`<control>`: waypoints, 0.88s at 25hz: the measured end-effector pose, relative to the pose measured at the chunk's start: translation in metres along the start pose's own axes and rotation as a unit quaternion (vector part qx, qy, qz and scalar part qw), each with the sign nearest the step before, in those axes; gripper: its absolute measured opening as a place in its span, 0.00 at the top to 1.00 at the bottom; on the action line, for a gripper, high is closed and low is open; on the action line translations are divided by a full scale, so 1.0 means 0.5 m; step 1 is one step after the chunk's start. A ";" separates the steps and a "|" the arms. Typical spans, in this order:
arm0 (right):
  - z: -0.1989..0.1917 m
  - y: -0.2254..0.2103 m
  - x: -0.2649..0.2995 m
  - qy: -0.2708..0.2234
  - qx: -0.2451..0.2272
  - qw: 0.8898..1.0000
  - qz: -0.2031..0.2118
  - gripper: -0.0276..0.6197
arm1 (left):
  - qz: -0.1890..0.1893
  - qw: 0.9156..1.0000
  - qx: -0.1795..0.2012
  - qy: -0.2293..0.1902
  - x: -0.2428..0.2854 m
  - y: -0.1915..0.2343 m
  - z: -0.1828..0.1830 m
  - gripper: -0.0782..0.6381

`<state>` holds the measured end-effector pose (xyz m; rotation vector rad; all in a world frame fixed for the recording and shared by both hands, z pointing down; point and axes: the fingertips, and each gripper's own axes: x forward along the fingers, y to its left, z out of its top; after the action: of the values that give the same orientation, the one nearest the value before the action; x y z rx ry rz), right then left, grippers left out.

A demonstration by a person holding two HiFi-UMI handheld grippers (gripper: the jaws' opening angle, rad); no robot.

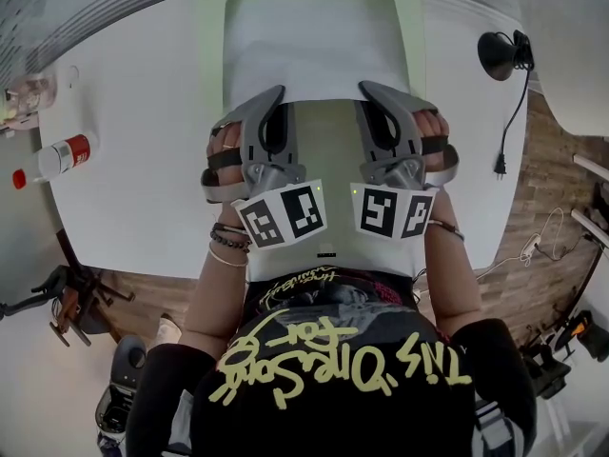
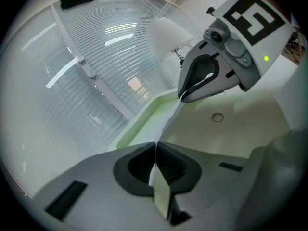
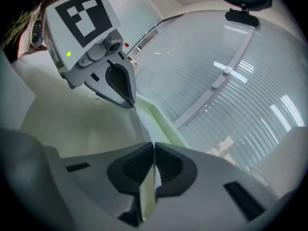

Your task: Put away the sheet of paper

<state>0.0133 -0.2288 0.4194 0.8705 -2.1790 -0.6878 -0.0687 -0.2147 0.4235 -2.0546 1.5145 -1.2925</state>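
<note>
While my left hand-held gripper [image 1: 277, 92] and right hand-held gripper [image 1: 366, 88] each pinch a near corner of the sheet of paper [image 1: 314, 55] over the tray [image 1: 211, 36], I judge it light, limp, crease-prone.

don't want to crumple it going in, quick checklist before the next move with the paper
1. left gripper shut on the near edge of the sheet of paper: ok
2. right gripper shut on the same edge: ok
3. sheet lined up within the green tray: ok
4. tray bottom free under the sheet: cannot tell, the sheet covers it
5. bottle and power plug lie well apart from the tray: ok
</note>
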 end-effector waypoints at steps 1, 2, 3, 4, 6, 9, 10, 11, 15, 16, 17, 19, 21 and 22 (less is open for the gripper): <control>0.000 0.000 0.001 0.000 0.000 1.000 0.000 0.94 | 0.001 1.000 -0.001 0.000 0.001 0.001 0.000 0.88; 0.000 -0.001 0.001 0.000 0.001 1.000 0.000 0.94 | 0.001 1.000 -0.002 0.000 0.002 0.002 0.000 0.88; 0.000 -0.001 0.002 0.000 0.001 1.000 0.000 0.94 | 0.001 1.000 -0.003 0.000 0.003 0.002 0.001 0.88; -0.001 -0.002 0.003 0.001 0.001 1.000 0.000 0.94 | 0.000 1.000 -0.005 0.000 0.004 0.002 0.001 0.88; -0.002 -0.003 0.003 0.002 0.003 1.000 -0.001 0.94 | -0.002 1.000 -0.007 -0.001 0.006 0.001 0.001 0.88; -0.003 -0.004 0.005 0.002 0.005 1.000 -0.002 0.94 | -0.003 1.000 -0.009 -0.001 0.009 0.000 0.000 0.88; -0.003 -0.004 0.006 0.002 0.005 1.000 -0.002 0.94 | -0.003 1.000 -0.010 -0.001 0.010 0.001 -0.001 0.88; -0.004 -0.004 0.008 0.003 0.006 1.000 -0.002 0.94 | -0.003 1.000 -0.011 -0.001 0.011 0.001 -0.001 0.88; -0.005 -0.003 0.014 0.005 0.009 1.000 -0.002 0.94 | -0.006 1.000 -0.012 0.001 0.016 0.000 -0.005 0.88; -0.005 -0.003 0.015 0.005 0.009 1.000 -0.002 0.94 | -0.006 1.000 -0.013 0.001 0.017 0.000 -0.006 0.88; -0.005 -0.003 0.016 0.005 0.009 1.000 -0.002 0.94 | -0.006 1.000 -0.014 0.001 0.018 0.000 -0.007 0.88; -0.005 -0.003 0.018 0.004 0.010 1.000 -0.002 0.94 | -0.005 1.000 -0.015 0.002 0.019 0.001 -0.008 0.88; -0.005 -0.002 0.019 0.004 0.010 1.000 -0.001 0.94 | -0.003 1.000 -0.017 0.003 0.021 0.003 -0.008 0.88; -0.005 -0.002 0.020 0.005 0.010 1.000 -0.001 0.94 | -0.002 1.000 -0.017 0.003 0.022 0.004 -0.008 0.88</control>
<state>0.0103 -0.2373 0.4244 0.8847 -2.1799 -0.6634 -0.0726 -0.2242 0.4298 -2.0786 1.5456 -1.2838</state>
